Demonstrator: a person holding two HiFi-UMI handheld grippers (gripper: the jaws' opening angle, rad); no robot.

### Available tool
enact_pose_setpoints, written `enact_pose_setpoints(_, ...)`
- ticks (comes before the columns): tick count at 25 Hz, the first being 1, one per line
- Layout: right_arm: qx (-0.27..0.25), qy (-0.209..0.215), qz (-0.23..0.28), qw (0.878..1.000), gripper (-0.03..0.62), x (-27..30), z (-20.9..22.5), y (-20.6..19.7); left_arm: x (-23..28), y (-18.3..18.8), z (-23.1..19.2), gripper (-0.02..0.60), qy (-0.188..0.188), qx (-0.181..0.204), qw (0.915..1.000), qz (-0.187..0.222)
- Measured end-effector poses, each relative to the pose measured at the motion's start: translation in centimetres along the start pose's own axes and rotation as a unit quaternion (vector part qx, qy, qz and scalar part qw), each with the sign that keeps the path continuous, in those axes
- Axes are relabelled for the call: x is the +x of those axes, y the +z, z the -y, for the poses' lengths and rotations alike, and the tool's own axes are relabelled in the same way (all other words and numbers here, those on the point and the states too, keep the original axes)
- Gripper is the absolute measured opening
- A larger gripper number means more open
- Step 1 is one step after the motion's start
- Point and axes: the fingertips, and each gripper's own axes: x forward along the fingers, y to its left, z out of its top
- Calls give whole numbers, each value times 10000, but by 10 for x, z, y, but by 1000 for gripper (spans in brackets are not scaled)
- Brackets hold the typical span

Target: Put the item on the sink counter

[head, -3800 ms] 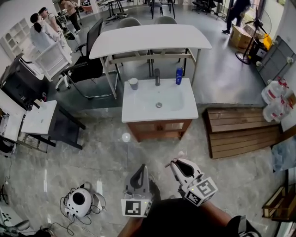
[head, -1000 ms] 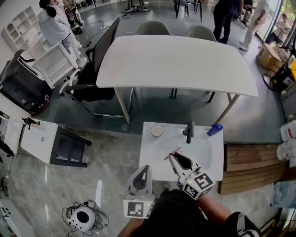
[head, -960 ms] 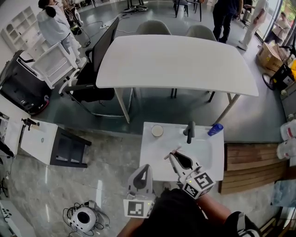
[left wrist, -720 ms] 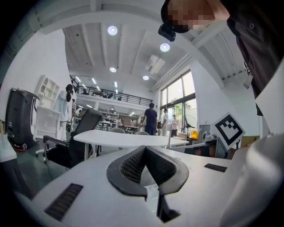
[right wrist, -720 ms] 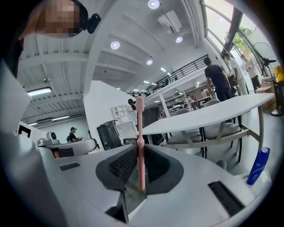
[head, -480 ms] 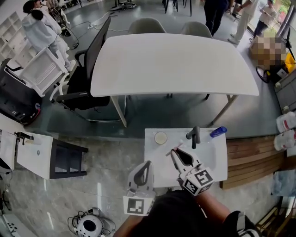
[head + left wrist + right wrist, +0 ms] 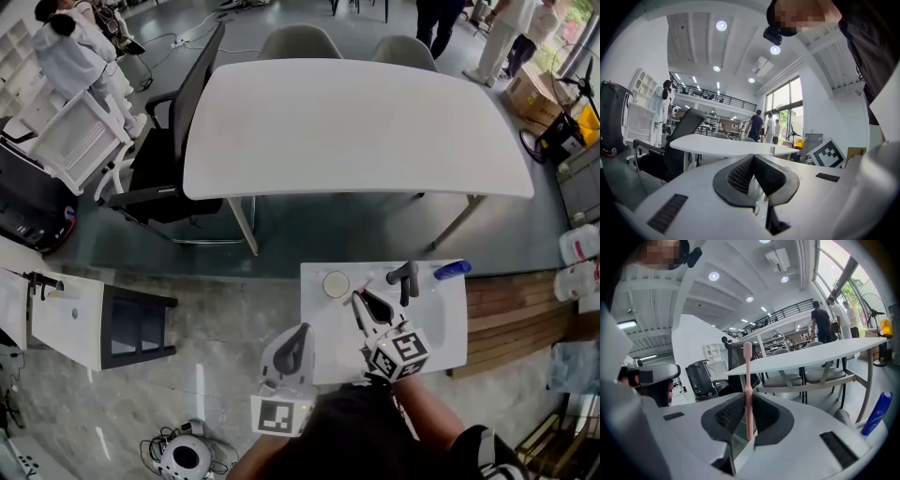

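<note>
Between the jaws of the right gripper (image 7: 747,422) stands the pink item (image 7: 747,380), a slender stick, possibly a toothbrush. The dark pads pinch it near its lower end, just below a small thickening in the shaft. Its long axis runs along the jaws and out past their tips, ending in a rounded head.

Head view: the right gripper (image 7: 362,302) hangs over the white sink counter (image 7: 316,302), pointing away from the person. The tip of the pink item (image 7: 353,297) shows just ahead of the jaws, near a round cup (image 7: 336,283). A dark faucet (image 7: 405,278) and a blue bottle (image 7: 452,270) stand along the far edge of the counter, right of the cup.

The left gripper (image 7: 753,161) has its pads pressed together with nothing between them. In the head view the left gripper (image 7: 300,336) sits at the counter's near-left edge.

Judgement: the counter surface lies directly below the held item, so the coming move is a short lowering by the right hand. The shaft should be tilted flat before release, onto the bare patch between cup and basin.
</note>
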Motion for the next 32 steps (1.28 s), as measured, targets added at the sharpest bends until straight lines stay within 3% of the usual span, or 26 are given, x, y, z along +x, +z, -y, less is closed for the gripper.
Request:
enact_pose_setpoints(14,-129,-450,-633,9969,48,60,37,-60,15,-6,-33,15,30,-144,9998,-161)
enact_pose_setpoints(32,-102,-580,-1381,9887,48,101,55,-133,16,-24,-56,15,64,-253,9990,-370)
